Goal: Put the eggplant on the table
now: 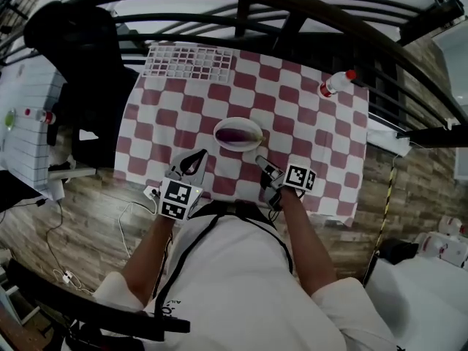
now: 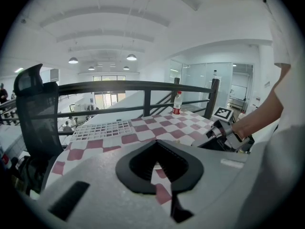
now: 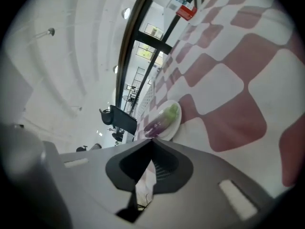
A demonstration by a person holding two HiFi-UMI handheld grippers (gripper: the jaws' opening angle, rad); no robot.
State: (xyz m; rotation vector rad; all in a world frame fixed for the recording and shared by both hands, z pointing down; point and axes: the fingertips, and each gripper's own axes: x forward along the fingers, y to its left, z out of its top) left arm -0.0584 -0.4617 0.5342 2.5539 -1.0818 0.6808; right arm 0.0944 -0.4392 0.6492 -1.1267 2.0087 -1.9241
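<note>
1. One white plate (image 1: pixel 219 139) sits mid-table on the checkered cloth (image 1: pixel 314 137) and holds the single eggplant (image 1: pixel 238 134), purple with a green end.
2. Your count: one plate, one eggplant, one red-capped bottle (image 1: pixel 335 84) upright near the far right corner, one white grid rack (image 1: pixel 189 61) along the far edge, and two grippers.
3. Your left gripper (image 1: pixel 196 159) has its jaw tips pressed together with nothing between them. It is near the table's near edge, left of the plate and apart from it.
4. Your right gripper (image 1: pixel 265 168) is likewise closed and empty. The eggplant lies just beyond its tips, untouched on the plate.
</note>
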